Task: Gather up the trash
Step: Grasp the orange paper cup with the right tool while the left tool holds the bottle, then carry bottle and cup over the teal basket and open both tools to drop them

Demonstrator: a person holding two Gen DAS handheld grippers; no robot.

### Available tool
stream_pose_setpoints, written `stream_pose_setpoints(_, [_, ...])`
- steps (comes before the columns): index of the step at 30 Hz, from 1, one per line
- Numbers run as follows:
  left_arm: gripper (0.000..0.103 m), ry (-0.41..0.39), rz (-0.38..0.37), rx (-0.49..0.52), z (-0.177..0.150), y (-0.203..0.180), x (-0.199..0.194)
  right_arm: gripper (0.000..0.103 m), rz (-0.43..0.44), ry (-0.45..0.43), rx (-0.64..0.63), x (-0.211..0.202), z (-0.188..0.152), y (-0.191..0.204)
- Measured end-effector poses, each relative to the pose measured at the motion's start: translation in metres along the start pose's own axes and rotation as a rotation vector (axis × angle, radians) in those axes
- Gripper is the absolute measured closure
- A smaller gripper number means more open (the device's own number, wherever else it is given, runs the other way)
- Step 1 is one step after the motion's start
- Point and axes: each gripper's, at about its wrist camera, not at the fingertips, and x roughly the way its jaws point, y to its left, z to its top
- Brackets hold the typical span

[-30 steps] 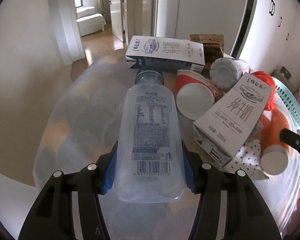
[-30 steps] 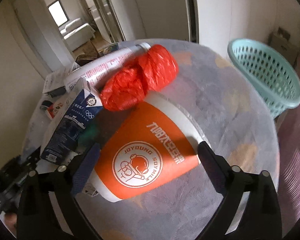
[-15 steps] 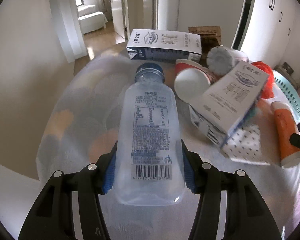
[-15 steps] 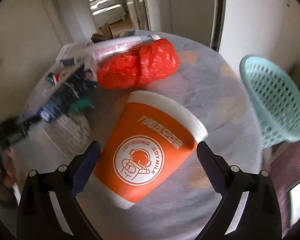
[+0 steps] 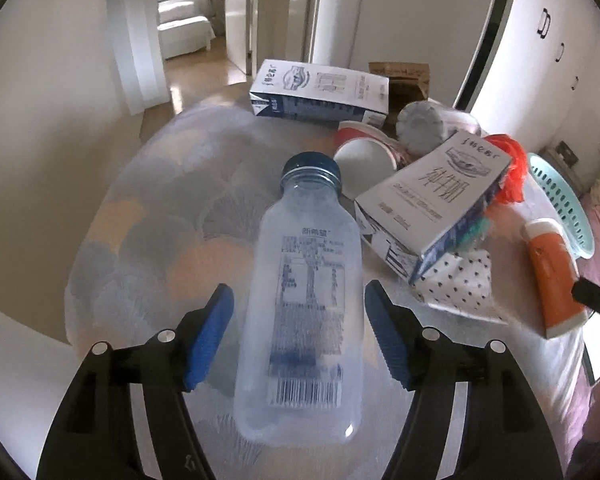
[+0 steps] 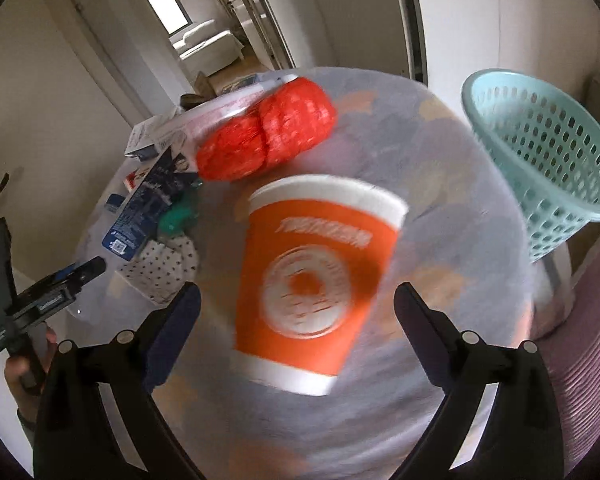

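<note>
A clear plastic bottle (image 5: 304,304) with a blue cap lies on the cloth-covered round table (image 5: 148,240), cap pointing away. My left gripper (image 5: 298,304) straddles its lower half; the jaws are opening and both blue pads stand off the bottle's sides. An orange paper cup (image 6: 320,276), blurred, sits rim-away between the fingers of my right gripper (image 6: 296,296), with a clear gap on each side. Whether the cup rests on the table I cannot tell. In the left wrist view that cup (image 5: 552,276) is at the right table edge.
A teal mesh basket (image 6: 540,160) stands off the table's right side. A red plastic bag (image 6: 268,136), two milk cartons (image 5: 432,208) (image 5: 320,92), a red paper cup (image 5: 364,156) and dotted paper (image 5: 460,284) crowd the far half. A hand (image 6: 16,372) holds the left gripper.
The left jaws have spread away from the bottle they were pressing. The orange cup has turned from slanted to rim-away between the right jaws, with gaps now showing. The nearer carton shifted.
</note>
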Motion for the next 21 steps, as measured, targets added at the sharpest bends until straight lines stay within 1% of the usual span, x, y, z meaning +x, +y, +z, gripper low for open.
stream_pose_setpoints(1, [0.039, 0.007, 0.020, 0.007, 0.000, -0.002, 0.004, 0.010, -0.009, -0.004, -0.006, 0.002, -0.002, 0.007])
stream_pose_setpoints(2, [0.043, 0.012, 0.034, 0.012, -0.001, -0.003, 0.006, 0.010, -0.037, -0.009, -0.014, 0.005, -0.004, 0.014])
stream_pose_setpoints(4, [0.049, 0.016, 0.034, 0.014, -0.004, -0.005, 0.011, 0.010, -0.120, -0.012, -0.037, 0.011, -0.007, 0.024])
stream_pose_setpoints(6, [0.049, -0.002, 0.049, 0.010, -0.008, -0.006, 0.008, 0.011, -0.151, -0.014, -0.052, 0.014, -0.011, 0.029])
stream_pose_setpoints(8, [0.050, -0.021, 0.054, -0.007, -0.014, -0.004, 0.002, 0.018, -0.159, -0.023, -0.048, 0.014, -0.012, 0.028])
stream_pose_setpoints(9, [0.050, -0.036, 0.047, -0.029, -0.017, -0.001, -0.004, 0.027, -0.161, -0.025, -0.045, 0.014, -0.013, 0.026])
stream_pose_setpoints(10, [0.050, -0.046, 0.040, -0.048, -0.019, 0.002, -0.008, 0.032, -0.159, -0.025, -0.042, 0.013, -0.013, 0.024])
stream_pose_setpoints(13, [0.050, -0.092, 0.029, -0.095, -0.025, 0.011, -0.022, 0.033, -0.120, -0.028, -0.028, 0.010, -0.013, 0.014])
stream_pose_setpoints(15, [0.050, -0.128, 0.019, -0.113, -0.027, 0.012, -0.036, 0.034, -0.115, -0.047, -0.029, 0.005, -0.014, 0.011])
stream_pose_setpoints(17, [0.050, -0.170, 0.007, -0.118, -0.028, 0.009, -0.050, 0.034, -0.100, -0.071, -0.035, -0.002, -0.013, 0.007])
stream_pose_setpoints(19, [0.050, -0.212, -0.006, -0.113, -0.025, 0.002, -0.064, 0.034, -0.103, -0.097, -0.046, -0.010, -0.011, 0.006])
stream_pose_setpoints(21, [0.050, -0.252, -0.034, -0.097, -0.020, -0.009, -0.078, 0.034, -0.100, -0.132, -0.048, -0.021, -0.008, 0.003])
